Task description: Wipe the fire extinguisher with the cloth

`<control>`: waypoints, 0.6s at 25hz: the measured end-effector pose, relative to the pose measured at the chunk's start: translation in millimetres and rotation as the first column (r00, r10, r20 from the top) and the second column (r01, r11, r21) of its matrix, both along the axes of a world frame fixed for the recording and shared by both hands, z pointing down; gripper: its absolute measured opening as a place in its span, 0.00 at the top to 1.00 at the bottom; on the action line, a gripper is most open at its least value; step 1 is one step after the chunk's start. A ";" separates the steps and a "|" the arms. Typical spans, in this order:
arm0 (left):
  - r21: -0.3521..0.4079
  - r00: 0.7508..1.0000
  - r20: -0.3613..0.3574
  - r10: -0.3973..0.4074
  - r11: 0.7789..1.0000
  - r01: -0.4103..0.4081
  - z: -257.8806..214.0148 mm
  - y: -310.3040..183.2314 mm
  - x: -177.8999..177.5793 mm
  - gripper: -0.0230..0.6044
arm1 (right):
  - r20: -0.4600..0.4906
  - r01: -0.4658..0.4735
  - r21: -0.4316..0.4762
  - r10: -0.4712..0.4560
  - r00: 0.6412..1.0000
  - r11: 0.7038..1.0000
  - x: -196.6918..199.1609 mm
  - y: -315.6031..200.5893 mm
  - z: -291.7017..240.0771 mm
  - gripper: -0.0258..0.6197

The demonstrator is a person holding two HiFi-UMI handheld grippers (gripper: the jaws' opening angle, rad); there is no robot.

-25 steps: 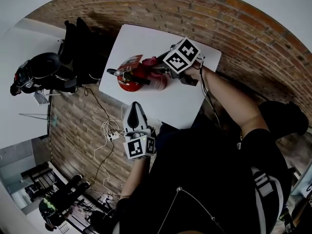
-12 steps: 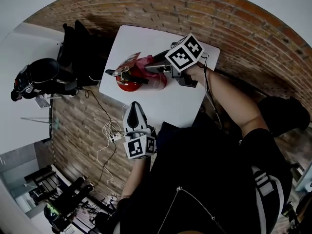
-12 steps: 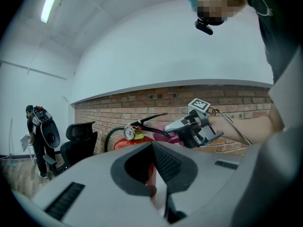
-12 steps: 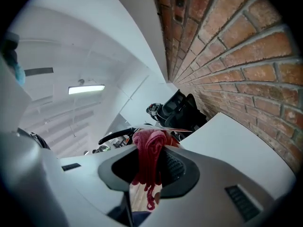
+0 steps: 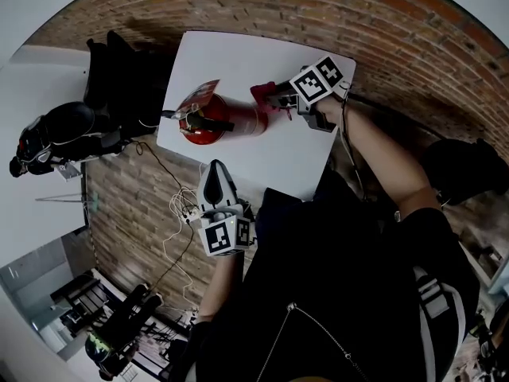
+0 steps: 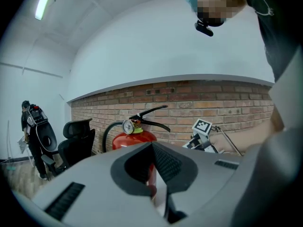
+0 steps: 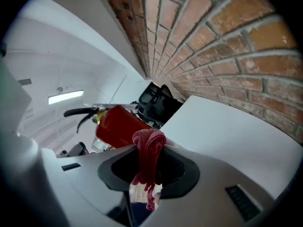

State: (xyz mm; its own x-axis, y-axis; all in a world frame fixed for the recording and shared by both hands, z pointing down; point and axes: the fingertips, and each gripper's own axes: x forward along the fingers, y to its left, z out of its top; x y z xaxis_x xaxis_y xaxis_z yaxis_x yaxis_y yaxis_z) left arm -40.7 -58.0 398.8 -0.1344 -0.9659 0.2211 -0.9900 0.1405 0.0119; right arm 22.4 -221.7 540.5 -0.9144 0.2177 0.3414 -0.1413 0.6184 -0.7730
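The glossy red fire extinguisher point(image 5: 227, 122) stands upright on the smooth white table point(image 5: 262, 161) by the rough brick wall point(image 5: 382, 46). It is a round steel cylinder with a black lever and hose on top. The right gripper point(image 5: 274, 98) is clamped on a bunched, nubbly red cloth point(image 7: 148, 157), holding it just beside the cylinder's side; I can't tell whether it touches. The left gripper point(image 6: 152, 148) hangs off the table's near edge, its ribbed grey jaws pressed together on nothing.
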 end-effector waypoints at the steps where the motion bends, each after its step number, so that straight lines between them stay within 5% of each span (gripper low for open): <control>1: -0.002 1.000 0.002 0.002 1.000 -0.002 0.2 0.1 0.3 0.95 | -0.027 0.002 -0.006 -0.002 1.000 1.000 0.7 0.3 15.7 0.78; 15: -0.066 0.999 0.043 0.004 0.998 -0.001 17.3 9.8 -9.8 0.95 | -0.256 -0.025 -0.102 -0.002 0.967 0.994 -19.3 14.3 175.4 0.78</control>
State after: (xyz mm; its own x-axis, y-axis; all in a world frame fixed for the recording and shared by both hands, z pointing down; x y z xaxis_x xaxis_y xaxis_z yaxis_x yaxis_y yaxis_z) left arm -50.4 -48.1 416.1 -0.1429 -0.9497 0.2785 -0.9897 0.1371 -0.0402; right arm 3.1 -207.3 715.9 -0.8020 0.2544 0.5405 -0.3492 0.5344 -0.7697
